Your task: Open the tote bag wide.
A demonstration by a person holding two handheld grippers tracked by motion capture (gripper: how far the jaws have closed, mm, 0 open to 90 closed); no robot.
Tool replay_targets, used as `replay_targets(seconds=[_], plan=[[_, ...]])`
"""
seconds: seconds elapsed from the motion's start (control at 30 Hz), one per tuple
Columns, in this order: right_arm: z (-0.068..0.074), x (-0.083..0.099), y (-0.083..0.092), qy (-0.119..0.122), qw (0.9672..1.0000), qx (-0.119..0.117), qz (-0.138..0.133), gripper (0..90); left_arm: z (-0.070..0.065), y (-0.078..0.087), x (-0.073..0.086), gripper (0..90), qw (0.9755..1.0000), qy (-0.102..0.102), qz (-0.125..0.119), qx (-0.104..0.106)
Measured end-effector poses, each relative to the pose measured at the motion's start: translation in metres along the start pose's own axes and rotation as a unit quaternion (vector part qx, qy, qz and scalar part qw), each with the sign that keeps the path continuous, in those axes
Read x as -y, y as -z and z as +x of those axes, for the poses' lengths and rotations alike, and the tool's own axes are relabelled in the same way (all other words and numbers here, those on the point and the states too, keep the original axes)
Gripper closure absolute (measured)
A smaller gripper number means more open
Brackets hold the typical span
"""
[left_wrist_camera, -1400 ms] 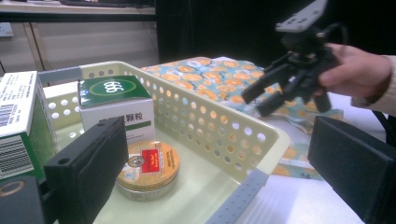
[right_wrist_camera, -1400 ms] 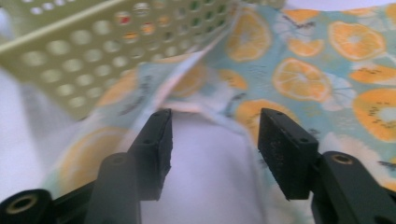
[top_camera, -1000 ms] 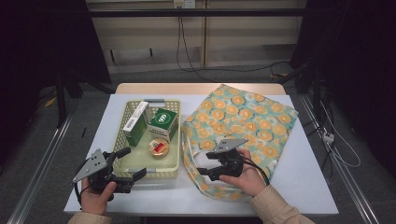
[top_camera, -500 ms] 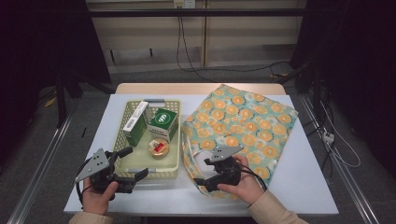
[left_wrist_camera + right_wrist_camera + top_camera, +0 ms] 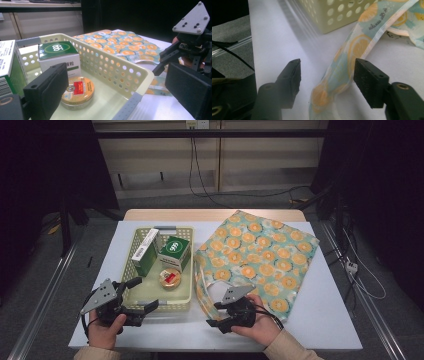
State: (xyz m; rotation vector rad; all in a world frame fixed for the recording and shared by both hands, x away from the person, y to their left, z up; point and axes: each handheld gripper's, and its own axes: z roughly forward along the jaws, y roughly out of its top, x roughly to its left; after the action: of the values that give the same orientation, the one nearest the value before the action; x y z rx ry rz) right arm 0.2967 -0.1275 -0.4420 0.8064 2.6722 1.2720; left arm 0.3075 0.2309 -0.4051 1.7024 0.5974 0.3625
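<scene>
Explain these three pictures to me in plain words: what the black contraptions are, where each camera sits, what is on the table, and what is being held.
A person sits at a white table, holding a hand-operated clamp with two black jaws in each hand.

The wide picture comes from a camera above. The other two come from small cameras riding on each clamp, looking along its jaws.

On the table are a pale yellow basket and an orange-patterned cloth bag. In the basket are a tall green and white box, a green-topped box and a round tin.

The left gripper hovers open at the basket's near rim, holding nothing. The right gripper has been closing, with the bag's strap between its jaws, not yet pinched.
</scene>
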Motion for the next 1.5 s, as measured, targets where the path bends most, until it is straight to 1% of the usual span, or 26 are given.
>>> replay_targets(seconds=[0.07, 0.1, 0.13, 0.2, 0.23, 0.3, 0.37, 0.4, 0.47, 0.5, 0.6, 0.73, 0.8, 0.87, 0.97, 1.0, 1.1, 1.3, 1.37, 1.5], plan=[[-0.002, 0.002, -0.002, 0.005, 0.9999, 0.007, 0.009, 45.4, 0.001, 0.0, 0.001, 4.7, 1.0, 0.002, 0.0, 0.001], [-0.003, 0.003, -0.002, 0.003, 0.9999, 0.008, 0.011, 47.9, 0.002, 0.0, 0.001, 4.7, 1.0, 0.002, -0.001, 0.0], [-0.004, 0.003, -0.002, 0.002, 0.9999, 0.006, 0.009, 50.8, 0.002, 0.0, 0.001, 4.7, 1.0, 0.005, -0.002, 0.0], [-0.005, 0.003, 0.0, -0.003, 0.9999, 0.012, 0.001, 56.2, 0.003, 0.001, 0.002, 4.7, 1.0, 0.007, -0.005, 0.0], [-0.006, 0.002, 0.002, -0.008, 0.9999, 0.014, -0.004, 58.1, 0.003, 0.002, 0.002, 4.7, 0.9999, 0.011, -0.006, 0.0], [-0.009, 0.001, 0.005, -0.014, 0.9998, 0.012, -0.011, 64.2, 0.005, 0.003, 0.004, 4.7, 0.9998, 0.017, -0.012, -0.002], [-0.012, 0.001, 0.007, -0.015, 0.9997, 0.015, -0.015, 66.1, 0.006, 0.005, 0.005, 4.7, 0.9996, 0.021, -0.015, -0.005], [-0.013, 0.002, 0.008, -0.017, 0.9996, 0.016, -0.015, 69.3, 0.006, 0.006, 0.005, 4.6, 0.9995, 0.025, -0.016, -0.005], [-0.016, 0.002, 0.009, -0.024, 0.9995, 0.013, -0.018, 72.2, 0.007, 0.006, 0.005, 4.6, 0.9996, 0.023, -0.016, -0.007], [-0.017, 0.002, 0.01, -0.027, 0.9993, 0.013, -0.021, 72.6, 0.007, 0.006, 0.006, 4.6, 0.9995, 0.027, -0.017, -0.006], [-0.019, 0.001, 0.012, -0.029, 0.9992, 0.01, -0.027, 77.7, 0.008, 0.007, 0.007, 4.6, 0.9994, 0.029, -0.015, -0.008], [-0.024, 0.0, 0.017, -0.036, 0.9986, 0.012, -0.036, 80.8, 0.009, 0.007, 0.007, 4.6, 0.9994, 0.029, -0.014, -0.007], [-0.027, -0.001, 0.019, -0.037, 0.9985, 0.011, -0.037, 86.3, 0.009, 0.007, 0.007, 4.6, 0.9994, 0.029, -0.015, -0.007], [-0.03, -0.002, 0.022, -0.042, 0.9982, 0.005, -0.042, 86.7, 0.009, 0.007, 0.007, 4.6, 0.9995, 0.028, -0.014, -0.007], [-0.034, -0.004, 0.028, -0.048, 0.9974, 0.009, -0.052, 88.7, 0.008, 0.008, 0.007, 4.6, 0.9994, 0.029, -0.015, -0.008], [-0.035, -0.004, 0.029, -0.049, 0.9973, 0.008, -0.055, 90.0, 0.008, 0.008, 0.007, 4.6, 0.9994, 0.029, -0.015, -0.008], [-0.037, -0.006, 0.033, -0.054, 0.9965, 0.004, -0.063, 90.0, 0.008, 0.008, 0.007, 4.6, 0.9995, 0.027, -0.015, -0.009], [-0.038, -0.006, 0.034, -0.048, 0.9971, 0.013, -0.058, 90.0, 0.008, 0.007, 0.007, 4.6, 0.9996, 0.024, -0.014, -0.007], [-0.04, -0.007, 0.035, -0.048, 0.9971, 0.013, -0.057, 90.0, 0.008, 0.007, 0.007, 4.6, 0.9995, 0.027, -0.014, -0.007], [-0.048, -0.01, 0.041, -0.049, 0.9964, 0.019, -0.066, 90.0, 0.008, 0.008, 0.007, 4.6, 0.9994, 0.028, -0.014, -0.011]])
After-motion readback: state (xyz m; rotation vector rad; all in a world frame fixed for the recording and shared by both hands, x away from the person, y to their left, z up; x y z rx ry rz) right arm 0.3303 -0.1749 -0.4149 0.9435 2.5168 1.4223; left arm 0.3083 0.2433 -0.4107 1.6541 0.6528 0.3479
